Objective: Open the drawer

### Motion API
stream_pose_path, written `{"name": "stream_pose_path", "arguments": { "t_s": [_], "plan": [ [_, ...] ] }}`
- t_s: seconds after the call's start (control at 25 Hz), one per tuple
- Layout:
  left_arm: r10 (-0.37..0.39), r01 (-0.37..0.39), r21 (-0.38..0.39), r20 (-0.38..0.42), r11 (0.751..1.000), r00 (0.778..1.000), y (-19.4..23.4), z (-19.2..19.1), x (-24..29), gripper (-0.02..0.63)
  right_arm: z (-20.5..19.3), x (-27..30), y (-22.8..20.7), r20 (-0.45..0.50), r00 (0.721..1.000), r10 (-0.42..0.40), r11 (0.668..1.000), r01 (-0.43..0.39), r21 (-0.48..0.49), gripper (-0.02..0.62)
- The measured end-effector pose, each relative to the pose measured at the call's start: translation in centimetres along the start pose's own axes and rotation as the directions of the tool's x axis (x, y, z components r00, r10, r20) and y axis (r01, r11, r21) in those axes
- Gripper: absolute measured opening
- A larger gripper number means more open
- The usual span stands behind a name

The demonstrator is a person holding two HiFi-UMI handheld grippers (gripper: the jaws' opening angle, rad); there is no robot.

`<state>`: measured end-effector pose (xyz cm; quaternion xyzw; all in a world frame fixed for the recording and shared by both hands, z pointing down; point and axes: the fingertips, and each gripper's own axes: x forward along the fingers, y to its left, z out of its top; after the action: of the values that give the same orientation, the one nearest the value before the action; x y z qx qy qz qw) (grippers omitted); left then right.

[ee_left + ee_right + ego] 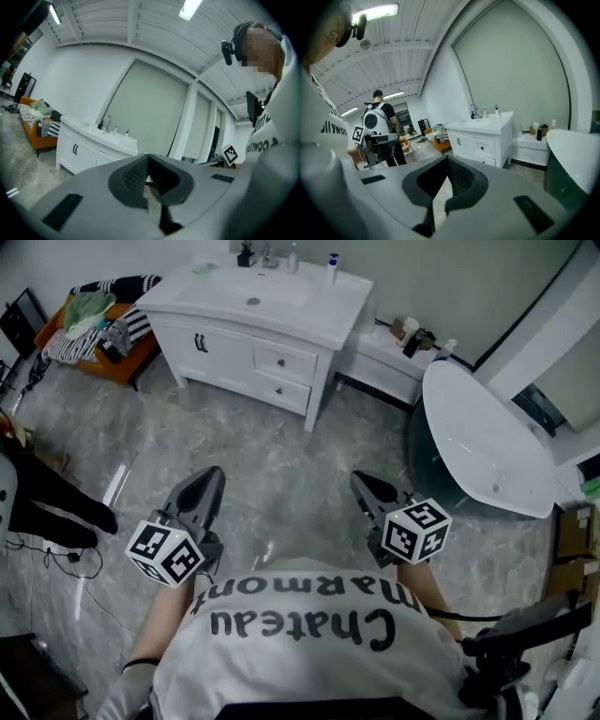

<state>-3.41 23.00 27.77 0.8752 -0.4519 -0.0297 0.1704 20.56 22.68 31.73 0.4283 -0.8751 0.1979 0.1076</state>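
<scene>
A white vanity (251, 320) stands against the far wall, across the grey marble floor. It has double doors on the left and two drawers stacked on the right, an upper drawer (285, 362) and a lower drawer (283, 390), both closed. My left gripper (214, 474) and right gripper (360, 480) are held out in front of me, well short of the vanity, and both point towards it. Each one is shut with nothing between its jaws. The left gripper view shows the left gripper (148, 159) with the vanity (89, 145) behind it. In the right gripper view the right gripper (448, 159) is in front of the drawers (486, 150).
A white bathtub (487, 442) stands at the right, with a low white side cabinet (384, 371) between it and the vanity. An orange sofa (98, 334) piled with clothes is at the far left. Another person (379, 126) stands off to the left, and cables (56, 559) lie on the floor.
</scene>
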Motion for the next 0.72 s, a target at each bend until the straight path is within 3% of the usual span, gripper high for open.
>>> {"name": "stream_pose_path", "arguments": {
  "t_s": [0.2,0.56,0.72],
  "plan": [
    [-0.028,0.029,0.050,-0.024,0.998,0.999,2.3,1.2,2.7,0.008,1.2,3.6,-0.5,-0.026,1.000,-0.002,1.000,0.002,-0.012,0.006],
    [-0.001,0.000,-0.018,-0.038,1.000,0.999,4.9,0.3,4.4,0.008,1.6,5.1,-2.4,-0.059,0.998,-0.037,0.999,0.038,0.021,0.006],
    [0.040,-0.043,-0.055,-0.050,0.998,0.998,6.1,-0.8,4.0,0.008,1.9,6.9,-1.7,-0.052,0.999,0.015,0.998,-0.012,0.063,0.006]
  ]
}}
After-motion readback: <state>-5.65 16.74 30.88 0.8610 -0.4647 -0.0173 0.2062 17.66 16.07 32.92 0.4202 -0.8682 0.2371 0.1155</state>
